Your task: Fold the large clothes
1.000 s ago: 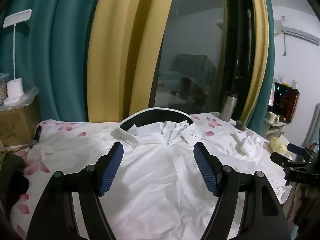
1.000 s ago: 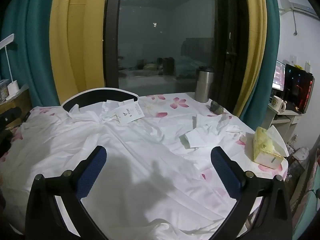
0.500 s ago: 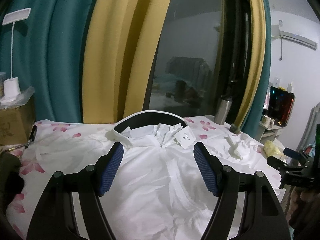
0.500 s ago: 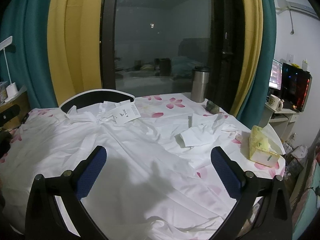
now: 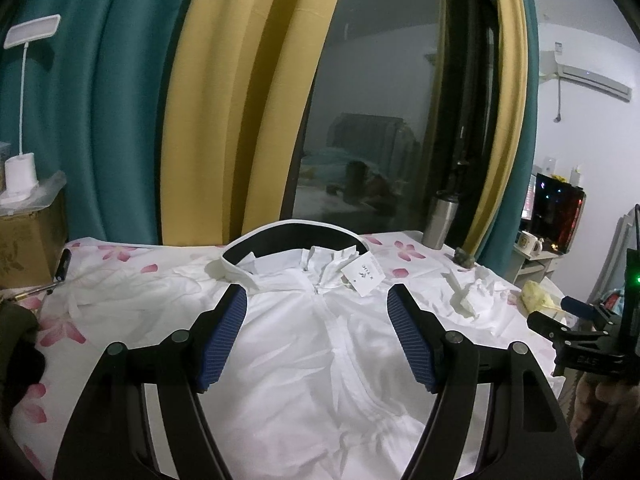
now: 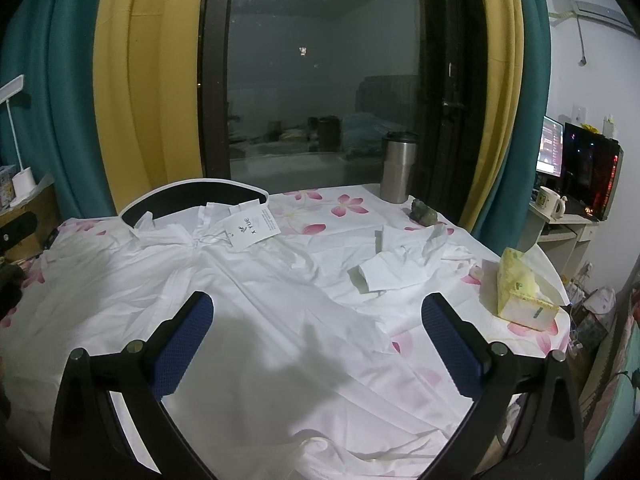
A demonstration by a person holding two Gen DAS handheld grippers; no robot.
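A large white shirt (image 5: 320, 360) lies spread front-up on the flowered table, collar and paper tag (image 5: 362, 276) at the far side. It also shows in the right wrist view (image 6: 260, 320), with one sleeve cuff (image 6: 390, 272) folded in at the right. My left gripper (image 5: 318, 312) is open and empty, held above the shirt's chest. My right gripper (image 6: 318, 320) is open and empty above the shirt's right half; it also appears at the right edge of the left wrist view (image 5: 576, 320).
A steel tumbler (image 6: 396, 168) stands at the table's far edge, a small stone (image 6: 424, 214) beside it. A yellow tissue pack (image 6: 520, 292) lies at the right edge. A chair back (image 5: 296, 236) rises behind the collar. A cardboard box (image 5: 28, 236) with a lamp stands left.
Both grippers have drawn back and risen slightly, so more of the shirt and table shows. Both stay open and empty. The shirt has not moved.
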